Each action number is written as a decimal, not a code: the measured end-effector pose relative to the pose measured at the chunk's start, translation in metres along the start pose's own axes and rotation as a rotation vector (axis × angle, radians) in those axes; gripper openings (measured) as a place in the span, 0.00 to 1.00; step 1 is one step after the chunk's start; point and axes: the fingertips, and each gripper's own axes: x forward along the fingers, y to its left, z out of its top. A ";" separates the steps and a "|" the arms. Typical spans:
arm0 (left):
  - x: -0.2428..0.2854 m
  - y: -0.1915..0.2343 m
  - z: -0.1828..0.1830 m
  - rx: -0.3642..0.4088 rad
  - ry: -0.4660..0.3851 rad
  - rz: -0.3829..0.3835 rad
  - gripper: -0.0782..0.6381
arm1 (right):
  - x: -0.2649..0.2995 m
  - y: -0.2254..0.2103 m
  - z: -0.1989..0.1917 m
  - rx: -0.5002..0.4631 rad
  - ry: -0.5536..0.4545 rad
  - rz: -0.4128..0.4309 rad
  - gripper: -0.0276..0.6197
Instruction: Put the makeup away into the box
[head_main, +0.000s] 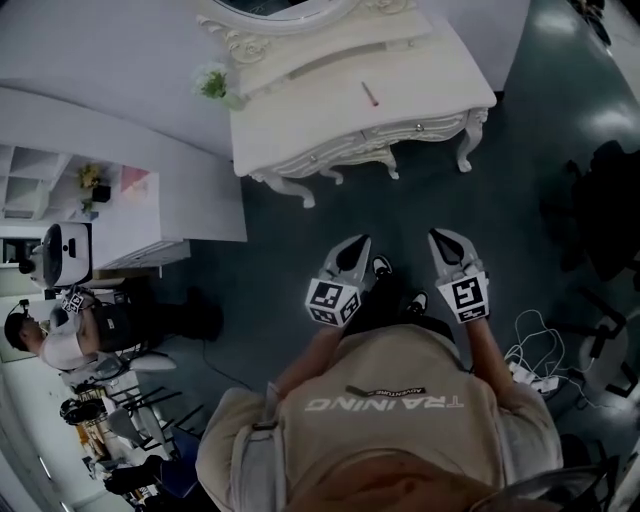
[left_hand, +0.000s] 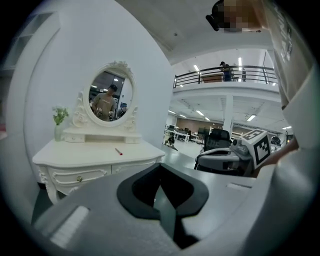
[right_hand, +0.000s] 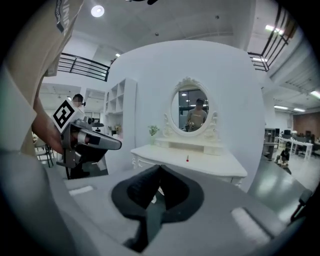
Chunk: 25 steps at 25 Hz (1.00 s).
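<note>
A thin red makeup stick (head_main: 371, 95) lies alone on the top of the white dressing table (head_main: 300, 120), which stands ahead of me across a stretch of dark floor. The stick also shows in the left gripper view (left_hand: 118, 151) and in the right gripper view (right_hand: 187, 158). My left gripper (head_main: 358, 244) and right gripper (head_main: 441, 238) are held side by side in front of my chest, well short of the table. Both point at it, slightly downward. The left gripper's (left_hand: 160, 176) jaws meet with nothing between them. The right gripper (right_hand: 160, 172) is likewise shut and empty.
An oval mirror (left_hand: 111, 95) and a small vase of flowers (head_main: 213, 85) stand at the table's back. A white partition wall and shelves (head_main: 30, 190) are to the left, with a seated person (head_main: 45, 340) beyond. Cables and a power strip (head_main: 535, 368) lie on the floor at right.
</note>
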 end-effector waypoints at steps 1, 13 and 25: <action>0.001 0.006 0.002 -0.007 -0.009 -0.001 0.12 | 0.003 0.001 0.003 0.008 0.004 0.003 0.05; 0.031 0.093 0.056 0.008 -0.069 -0.081 0.12 | 0.078 -0.023 0.079 0.024 -0.004 -0.099 0.05; 0.065 0.177 0.056 0.013 -0.022 -0.151 0.12 | 0.152 -0.034 0.083 0.109 0.060 -0.186 0.05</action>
